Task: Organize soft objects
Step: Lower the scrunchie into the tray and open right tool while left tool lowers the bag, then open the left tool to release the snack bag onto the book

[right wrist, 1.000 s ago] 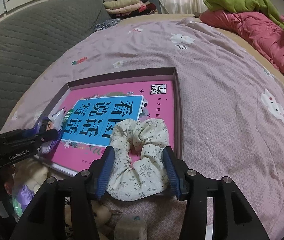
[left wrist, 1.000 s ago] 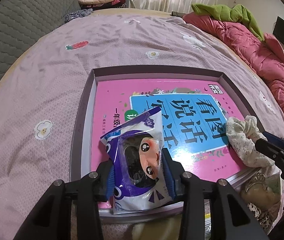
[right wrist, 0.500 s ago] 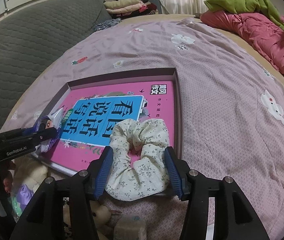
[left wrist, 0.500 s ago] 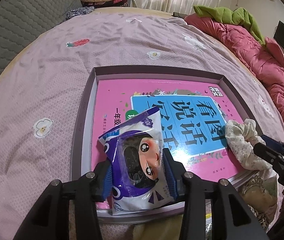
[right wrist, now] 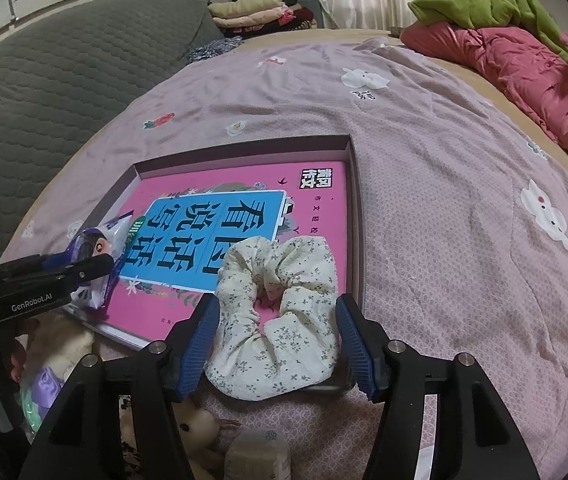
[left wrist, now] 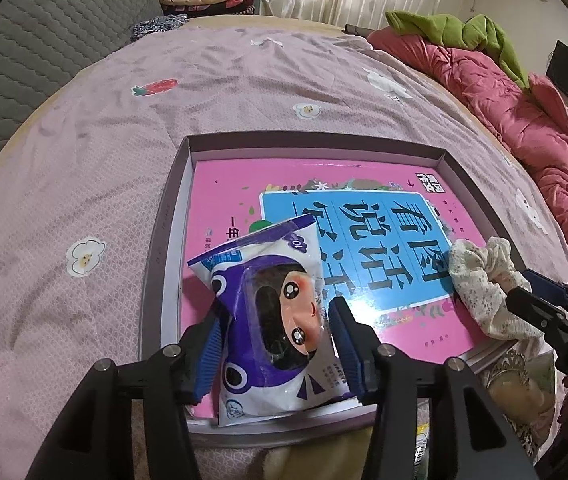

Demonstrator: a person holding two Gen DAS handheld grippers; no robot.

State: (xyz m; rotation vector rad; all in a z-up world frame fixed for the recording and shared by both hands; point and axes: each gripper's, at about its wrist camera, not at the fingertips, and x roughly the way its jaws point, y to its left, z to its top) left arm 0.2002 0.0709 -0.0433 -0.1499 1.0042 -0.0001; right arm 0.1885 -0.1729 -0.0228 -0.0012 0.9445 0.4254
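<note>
two hand-held grippers are letting go of soft items over a shallow tray [left wrist: 166,216] on a bed, in what looks like the release step of the sorting job. the left gripper [left wrist: 274,342] is opening its jaws around a purple and white packet [left wrist: 268,320] with a cartoon face, which is lying between the blue pads on the near corner of the tray; a gap is showing on the right side, while on the left the pad is lying close against the wrapper and contact cannot be told. the right gripper [right wrist: 276,344] is likewise opening its jaws, with a cream floral scrunchie [right wrist: 280,316] sitting between them and draping over the tray's near rim, narrow gaps visible on both sides. just ahead of both claws a pink book [right wrist: 244,216] is filling the tray floor, its blue panel carrying large chinese characters. "genrobot.ai" is reading along the left tool's side in the right wrist view, and "das" is showing on the right tool's body in the left wrist view. next, each claw is likely needing to back straight off, clear of the loose wrapper and fabric, before reaching for the plush toys [right wrist: 200,428] lying below the fingers.
</note>
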